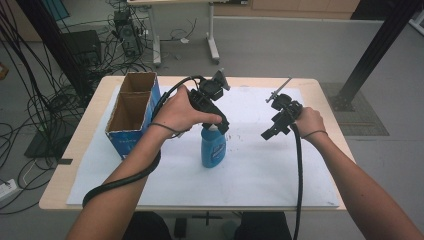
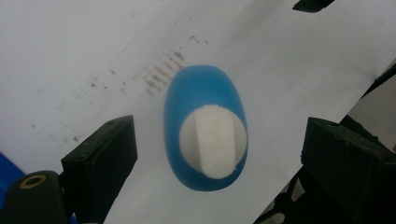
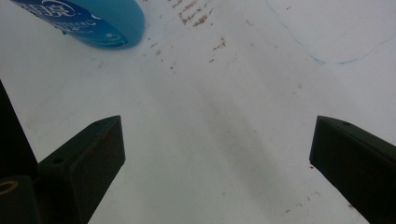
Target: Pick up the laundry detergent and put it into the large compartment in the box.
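Observation:
A blue bottle (image 1: pixel 213 148) with a white cap stands upright on the white paper near the table's middle. My left gripper (image 1: pixel 219 125) hangs right above it, pointing down. In the left gripper view the bottle (image 2: pixel 205 128) and its white cap (image 2: pixel 213 140) lie between the two wide-apart jaws, which do not touch it. My right gripper (image 1: pixel 270 132) is held above the paper to the bottle's right, open, with nothing between its jaws. The right gripper view catches the bottle's base (image 3: pixel 93 21) at the top left.
An open blue cardboard box (image 1: pixel 132 110) with two compartments stands at the table's left side. The white paper (image 1: pixel 260 170) covers most of the tabletop and bears small brown marks. Cables and desk legs crowd the floor beyond the far edge.

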A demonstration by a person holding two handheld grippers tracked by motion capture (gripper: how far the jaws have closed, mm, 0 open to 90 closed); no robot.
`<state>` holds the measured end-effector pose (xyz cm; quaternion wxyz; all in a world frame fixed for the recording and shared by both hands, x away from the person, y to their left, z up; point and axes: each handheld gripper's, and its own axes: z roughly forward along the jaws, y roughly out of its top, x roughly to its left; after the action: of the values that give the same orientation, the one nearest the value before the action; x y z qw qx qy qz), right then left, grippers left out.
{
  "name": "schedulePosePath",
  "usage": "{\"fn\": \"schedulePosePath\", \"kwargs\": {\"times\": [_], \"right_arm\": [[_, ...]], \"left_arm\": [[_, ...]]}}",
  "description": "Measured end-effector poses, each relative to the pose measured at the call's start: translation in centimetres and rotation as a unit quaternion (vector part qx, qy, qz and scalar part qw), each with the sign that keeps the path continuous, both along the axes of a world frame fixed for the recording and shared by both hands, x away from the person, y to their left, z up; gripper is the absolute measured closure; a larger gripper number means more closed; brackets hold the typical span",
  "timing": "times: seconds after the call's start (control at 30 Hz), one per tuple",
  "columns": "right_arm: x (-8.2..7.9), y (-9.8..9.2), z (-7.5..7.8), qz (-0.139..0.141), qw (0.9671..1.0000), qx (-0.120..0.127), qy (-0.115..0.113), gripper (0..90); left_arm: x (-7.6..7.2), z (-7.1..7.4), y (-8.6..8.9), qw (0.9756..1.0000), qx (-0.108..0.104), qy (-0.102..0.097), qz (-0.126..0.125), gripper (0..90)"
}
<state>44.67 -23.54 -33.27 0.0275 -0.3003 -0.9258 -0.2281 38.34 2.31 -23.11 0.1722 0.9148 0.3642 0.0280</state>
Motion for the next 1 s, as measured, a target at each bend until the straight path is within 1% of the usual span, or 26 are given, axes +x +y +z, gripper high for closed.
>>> {"fn": "schedulePosePath", "kwargs": {"times": [0.2, 0.37, 0.47, 0.57, 0.67, 0.83, 1.0], "right_arm": [[0.0, 0.0, -0.2, 0.0, 1.0, 0.004, 0.005, 3.1], [0.0, 0.2, -0.2, 0.003, 1.0, 0.001, 0.002, 3.1], [0.0, 0.2, -0.2, 0.003, 1.0, 0.001, 0.001, 3.1], [0.0, 0.3, -0.2, 0.003, 1.0, 0.001, 0.001, 3.1], [0.0, 0.2, -0.2, 0.003, 1.0, 0.001, 0.002, 3.1], [0.0, 0.3, -0.3, 0.003, 1.0, 0.001, 0.003, 3.1], [0.0, 0.2, -0.4, 0.004, 1.0, 0.001, 0.003, 3.1]], "left_arm": [[-0.1, -0.4, 0.0, 1.0, 0.001, -0.002, 0.003, 11.0], [-0.4, -1.2, -0.2, 1.0, 0.002, -0.002, 0.004, 11.0], [-0.4, -1.5, -0.2, 1.0, 0.001, 0.0, 0.004, 11.0], [-0.4, -1.8, -0.3, 1.0, 0.004, -0.002, 0.005, 11.0], [-0.4, -2.1, -0.3, 0.9999, 0.008, -0.009, 0.007, 11.0], [-0.3, -2.7, -0.3, 0.9998, 0.017, -0.01, 0.009, 11.0], [-0.2, -3.2, -0.1, 0.9997, 0.016, -0.007, 0.015, 11.0]]}}
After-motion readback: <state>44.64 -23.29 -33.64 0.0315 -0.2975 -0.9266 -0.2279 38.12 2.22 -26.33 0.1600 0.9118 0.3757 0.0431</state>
